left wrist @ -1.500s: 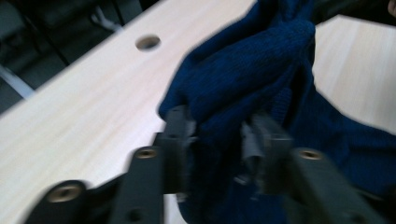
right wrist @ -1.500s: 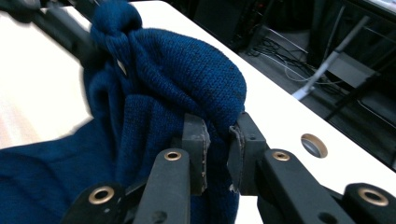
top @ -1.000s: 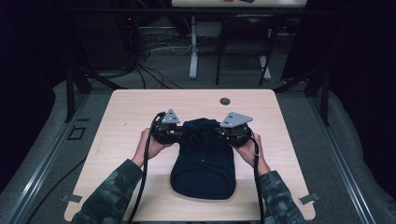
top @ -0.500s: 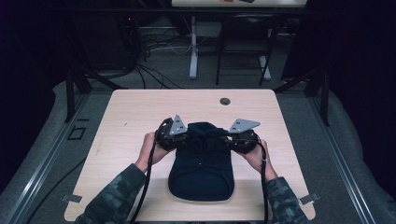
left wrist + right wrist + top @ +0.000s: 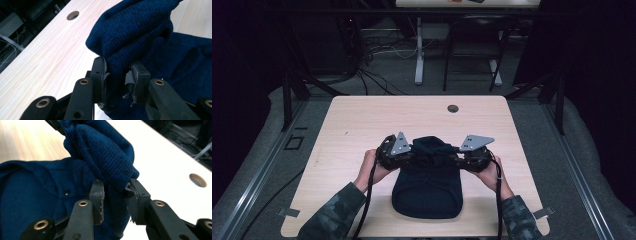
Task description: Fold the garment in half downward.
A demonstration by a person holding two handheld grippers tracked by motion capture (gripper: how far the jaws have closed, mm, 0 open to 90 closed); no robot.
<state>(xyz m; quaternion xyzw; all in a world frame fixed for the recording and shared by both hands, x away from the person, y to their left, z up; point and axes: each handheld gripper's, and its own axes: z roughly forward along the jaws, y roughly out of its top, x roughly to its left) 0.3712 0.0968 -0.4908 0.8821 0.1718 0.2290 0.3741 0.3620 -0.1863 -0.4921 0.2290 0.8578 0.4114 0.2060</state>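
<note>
**Two grippers lift a knit's far edge**

The left gripper (image 5: pixel 411 154) and right gripper (image 5: pixel 456 157) each pinched bunched folds of a dark blue knit garment (image 5: pixel 428 187) that lay near the front of the wooden table (image 5: pixel 362 120).

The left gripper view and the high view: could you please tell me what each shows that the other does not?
Left gripper view: knit fabric pinched between its two black jaws, frayed pads. High view: both hands, the right gripper, the whole table, floor cables. Both: the dark blue garment, the left gripper, the table's round hole.
</note>
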